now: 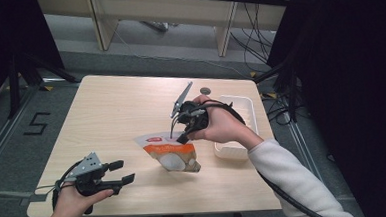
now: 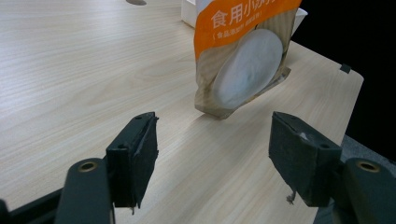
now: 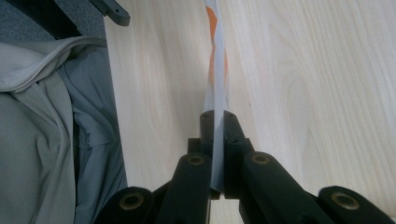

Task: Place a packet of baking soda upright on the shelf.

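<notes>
- The right gripper (image 1: 178, 137) is pinching the flat top seal of the orange-and-white food pouch (image 1: 173, 154), seemingly to stand it upright near the table's (image 1: 106, 118) middle.
- The left gripper (image 1: 119, 173), jaws spread and empty, is waiting left of the pouch, pointing at its base.
- A white tray (image 1: 248, 110) is sitting right of the pouch, possibly its destination.

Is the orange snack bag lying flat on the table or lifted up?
Lifted up and tilted. The right gripper pinches the bag by its top edge, and in the left gripper view one bottom corner touches the table.
</notes>
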### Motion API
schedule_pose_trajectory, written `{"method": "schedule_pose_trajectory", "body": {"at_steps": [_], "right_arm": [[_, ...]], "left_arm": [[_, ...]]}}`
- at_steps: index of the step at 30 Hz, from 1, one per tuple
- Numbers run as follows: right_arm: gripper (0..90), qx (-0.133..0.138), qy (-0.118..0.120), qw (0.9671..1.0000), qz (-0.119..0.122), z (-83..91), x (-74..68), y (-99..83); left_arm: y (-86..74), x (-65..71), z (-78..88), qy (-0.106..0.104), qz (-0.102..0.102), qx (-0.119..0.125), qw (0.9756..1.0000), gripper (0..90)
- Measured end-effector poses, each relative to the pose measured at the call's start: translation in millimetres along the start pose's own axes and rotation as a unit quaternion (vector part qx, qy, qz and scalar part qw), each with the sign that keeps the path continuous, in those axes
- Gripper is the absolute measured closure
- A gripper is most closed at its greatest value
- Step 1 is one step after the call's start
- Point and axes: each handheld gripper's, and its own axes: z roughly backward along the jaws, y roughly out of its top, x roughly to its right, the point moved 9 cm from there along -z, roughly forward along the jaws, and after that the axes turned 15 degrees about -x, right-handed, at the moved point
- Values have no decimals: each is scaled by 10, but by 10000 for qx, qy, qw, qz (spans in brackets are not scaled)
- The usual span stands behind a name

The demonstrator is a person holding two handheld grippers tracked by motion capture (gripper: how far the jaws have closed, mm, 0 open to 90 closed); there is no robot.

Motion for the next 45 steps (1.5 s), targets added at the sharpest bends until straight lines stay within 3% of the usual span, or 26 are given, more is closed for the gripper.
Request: {"method": "schedule_pose_trajectory", "body": {"at_steps": [5, 8, 10, 14, 17, 20, 22, 25, 28, 30, 34, 37, 40, 45], "right_arm": [[900, 17, -1, 10000, 10, 54, 38, -27], [900, -38, 9, 9999, -100, 91, 48, -56], [900, 13, -17, 10000, -27, 98, 60, -48], [900, -30, 27, 10000, -31, 139, 75, -72], [900, -12, -6, 10000, -21, 183, 103, -88], [900, -43, -10, 10000, -78, 230, 118, -116], [900, 2, -31, 10000, 19, 259, 138, -118], [900, -35, -45, 9999, -88, 301, 153, -145], [900, 3, -51, 10000, 1, 330, 182, -152], [900, -64, -53, 9999, -136, 352, 194, -178], [900, -25, -124, 9999, 38, 398, 265, -205], [900, -5, -157, 9999, 19, 440, 300, -229], [900, 43, -124, 9998, -171, 501, 311, -247], [900, 91, -106, 9998, -106, 547, 350, -250]], "left_arm": [[4, -24, 4, 35, 19, 18, 10000, 319], [7, -25, -1, 18, 22, 34, 10000, 318], [12, -32, -2, 9, -103, 34, 9999, 318], [8, -37, -5, 11, -101, 23, 9999, 317], [-2, -38, -8, 40, 48, 5, 10000, 317], [-3, -39, -12, 28, 38, 0, 10000, 316], [0, -37, -17, 7, 43, 20, 10000, 316], [3, -37, -19, 4, 50, 29, 10000, 314], [3, -37, -21, 0, 61, 31, 10000, 314], [3, -34, -21, -10, 68, 30, 10000, 314], [3, -31, -21, 9, 76, 23, 10000, 314], [4, -31, -25, -22, 74, 32, 10000, 314], [4, -32, -25, -22, 79, 30, 10000, 314], [4, -28, -23, -40, 128, 27, 9999, 314]]}}
